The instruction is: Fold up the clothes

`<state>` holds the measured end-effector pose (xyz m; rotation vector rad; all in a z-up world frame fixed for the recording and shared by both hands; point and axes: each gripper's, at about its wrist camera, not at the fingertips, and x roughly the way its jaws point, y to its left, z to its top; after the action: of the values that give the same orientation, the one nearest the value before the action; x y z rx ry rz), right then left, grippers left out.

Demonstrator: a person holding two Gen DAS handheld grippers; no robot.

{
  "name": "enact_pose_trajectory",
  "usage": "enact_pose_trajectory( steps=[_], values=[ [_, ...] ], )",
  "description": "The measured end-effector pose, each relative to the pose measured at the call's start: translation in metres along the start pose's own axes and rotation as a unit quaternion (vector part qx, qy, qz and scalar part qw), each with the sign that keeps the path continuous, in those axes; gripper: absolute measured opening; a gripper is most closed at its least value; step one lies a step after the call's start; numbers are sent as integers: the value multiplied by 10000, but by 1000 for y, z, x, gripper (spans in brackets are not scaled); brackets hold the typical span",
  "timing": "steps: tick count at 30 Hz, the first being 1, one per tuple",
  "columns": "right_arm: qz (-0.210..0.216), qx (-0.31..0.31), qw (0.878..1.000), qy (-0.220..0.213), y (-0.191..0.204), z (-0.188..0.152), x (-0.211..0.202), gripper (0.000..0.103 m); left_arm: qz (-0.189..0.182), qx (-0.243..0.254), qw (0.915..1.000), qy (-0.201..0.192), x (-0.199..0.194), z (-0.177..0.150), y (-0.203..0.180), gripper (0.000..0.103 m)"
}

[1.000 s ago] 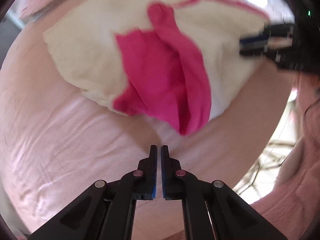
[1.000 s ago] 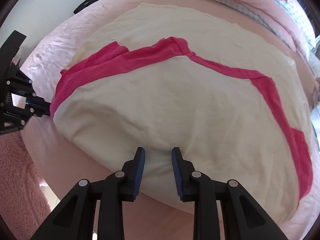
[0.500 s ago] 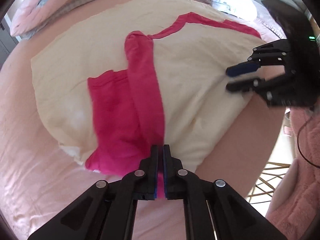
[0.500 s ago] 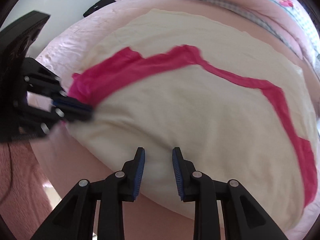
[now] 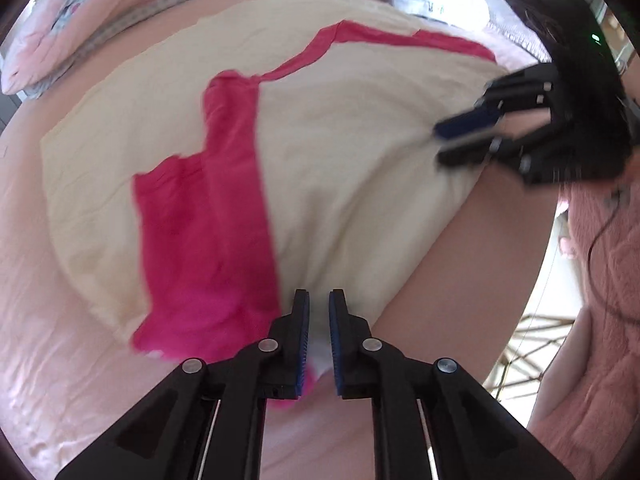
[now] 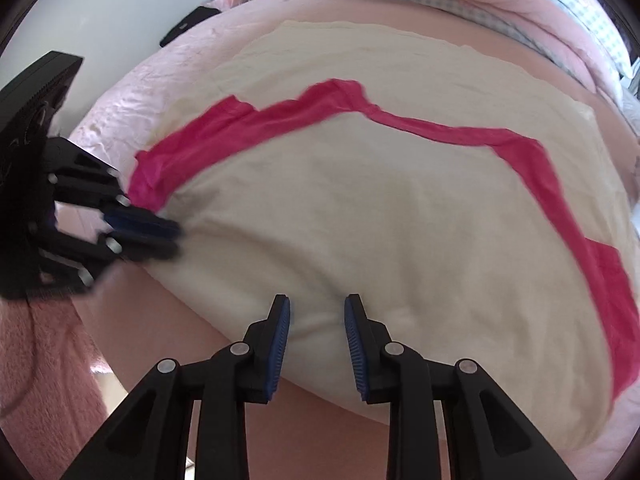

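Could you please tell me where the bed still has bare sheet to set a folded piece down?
Bare pink sheet lies left of the cream garment, and a strip between garment and pillows. The near hem is crowded by both grippers.

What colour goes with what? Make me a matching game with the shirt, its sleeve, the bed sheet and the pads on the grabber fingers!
Things:
1. shirt body
2. shirt sleeve
3. bed sheet
4. finger pads

Colours:
A. bright pink
B. blue
C. cream
D. pale pink

Pairs: 1-C, 2-A, 3-D, 4-B
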<state>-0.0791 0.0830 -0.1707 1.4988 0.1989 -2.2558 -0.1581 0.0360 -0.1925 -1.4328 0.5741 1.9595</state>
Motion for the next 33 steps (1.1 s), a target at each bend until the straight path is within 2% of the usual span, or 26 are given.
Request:
enact_pose_trajectory(
  steps=[2,3,4,5,6,7,8,9,11,12,13,15,19,22,24,27,29,31,32,33],
  values=[
    [-169,-3,9998,50,-20,-11,-7,23,60,69,9999,126,-7,-5,5,11],
    [-82,53,9999,51,-30,-18,-13,21,153,93,9997,168,-10,-4,6,11],
    [-35,174,9998,34,-39,-23,-20,21,184,35,9998,86,-15,0,5,11],
    [-39,293,9996,-42,-45,-25,-28,21,97,-82,9998,-147,-21,6,4,17],
    [-33,406,9991,-125,-49,-26,-34,26,-58,-203,9990,-383,-25,10,5,30],
    [24,496,9985,-238,-50,-24,-38,26,-203,-292,9976,-597,-24,17,3,40],
    [81,585,9976,-352,-51,-23,-41,26,-205,-302,9970,-681,-18,25,-1,62],
    [116,663,9967,-447,-51,-21,-43,26,-133,-247,9974,-659,-11,26,-6,65],
    [-133,684,9970,-338,-46,-18,-35,26,240,160,9993,-242,14,32,-25,64],
    [-259,676,9972,-175,-45,-16,-27,26,360,375,9985,-144,6,15,-28,65],
    [-316,651,9974,-66,-52,-20,-24,24,345,471,9980,-224,3,10,-27,65],
    [-233,557,9981,-154,-60,-27,-28,21,303,410,9987,-94,-4,3,-15,60],
    [-499,586,9970,-106,-83,-37,-38,21,127,71,9998,110,-16,-8,9,62],
    [-506,854,9950,-116,-94,-36,-46,23,259,188,9994,99,-21,-2,0,61],
    [-636,820,9943,-238,-82,-30,-54,26,356,371,9987,-2,-25,2,-11,60],
    [-218,556,9973,-438,-52,-32,-67,26,505,422,9977,180,-12,0,-16,60],
    [63,382,9982,-452,-22,-20,-57,26,643,494,9962,315,-2,-2,-21,59],
    [235,182,9988,-385,5,-9,-41,26,604,411,9971,198,-7,-3,-20,58],
    [279,74,9990,-343,19,-3,-31,26,552,350,9978,110,-12,-2,-20,56],
    [303,18,9991,-307,29,3,-21,26,441,277,9986,17,-17,-2,-19,49]
  ],
)
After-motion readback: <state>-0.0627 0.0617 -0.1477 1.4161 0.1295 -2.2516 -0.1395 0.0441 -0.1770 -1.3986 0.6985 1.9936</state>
